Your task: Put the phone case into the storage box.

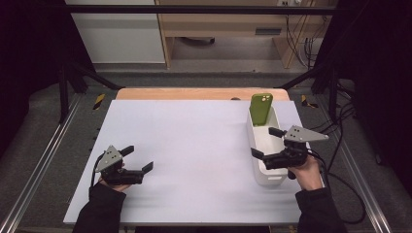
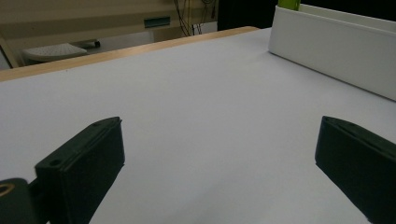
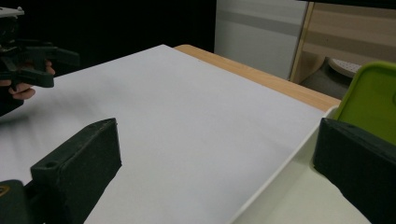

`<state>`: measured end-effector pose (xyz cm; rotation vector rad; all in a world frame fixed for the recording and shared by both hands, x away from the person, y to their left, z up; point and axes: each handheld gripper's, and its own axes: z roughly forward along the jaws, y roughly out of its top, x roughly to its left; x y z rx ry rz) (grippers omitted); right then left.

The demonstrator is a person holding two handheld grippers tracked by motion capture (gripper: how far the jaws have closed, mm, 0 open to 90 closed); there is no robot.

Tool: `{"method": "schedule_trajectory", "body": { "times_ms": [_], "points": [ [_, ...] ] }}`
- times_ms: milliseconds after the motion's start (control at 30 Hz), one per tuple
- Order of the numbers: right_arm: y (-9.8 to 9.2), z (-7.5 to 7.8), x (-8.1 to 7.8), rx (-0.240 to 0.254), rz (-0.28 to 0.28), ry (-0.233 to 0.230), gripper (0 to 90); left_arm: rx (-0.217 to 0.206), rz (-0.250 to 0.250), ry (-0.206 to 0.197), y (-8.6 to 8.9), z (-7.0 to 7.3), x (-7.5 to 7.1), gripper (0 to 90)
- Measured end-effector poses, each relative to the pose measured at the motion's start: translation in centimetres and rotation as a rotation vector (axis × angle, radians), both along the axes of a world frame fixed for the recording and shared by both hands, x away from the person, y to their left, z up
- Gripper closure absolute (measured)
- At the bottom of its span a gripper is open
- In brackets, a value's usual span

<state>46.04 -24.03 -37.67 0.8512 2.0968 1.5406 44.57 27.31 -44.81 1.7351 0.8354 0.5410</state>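
Right gripper [image 1: 266, 143], jaws apart, I hold over the white bin [image 1: 265, 145]; green phone case [image 1: 261, 108] stands at its far end, no writing legible; left gripper [image 1: 139, 158], jaws apart, well apart from it.

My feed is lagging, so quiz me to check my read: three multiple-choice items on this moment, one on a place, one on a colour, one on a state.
1. Where does the phone case stand?
A. Flat on the mat's middle
B. Leaning at the far end inside the white bin
C. In the left gripper

2. What colour is the phone case?
A. Green
B. Red
C. Blue

3. How do the jaws of the right gripper stand?
A. Shut on the case
B. Shut on the bin's wall
C. Open, holding nothing

Key: 1 B, the high view shows it propped upright in the bin's far end. 2 A, it is lime green in the high view and the right gripper view. 3 C, the right gripper view shows a wide gap between the jaws.
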Motion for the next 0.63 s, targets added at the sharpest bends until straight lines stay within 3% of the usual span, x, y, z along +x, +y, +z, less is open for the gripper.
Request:
{"method": "schedule_trajectory", "body": {
  "times_ms": [200, 367, 500, 633],
  "points": [
    [-1.6, -1.8, -1.3, 0.037, -0.014, -0.028, 1.6, -0.003, -0.003, 0.003, 0.0, 0.0, 0.0, 1.2],
    [-3.0, -2.3, -2.0, 0.064, -0.039, -0.038, 1.6, -0.014, -0.004, -0.002, 0.0, 0.1, -0.1, 1.1],
    [-3.8, -2.9, -2.2, 0.002, -0.082, -0.042, 1.6, -0.014, -0.008, -0.005, 0.0, 0.2, -0.1, 1.1],
    [-4.3, -3.5, -2.3, -0.001, -0.089, -0.027, 1.6, -0.020, -0.008, -0.006, 0.0, 0.2, -0.1, 1.1]
  ]
}}
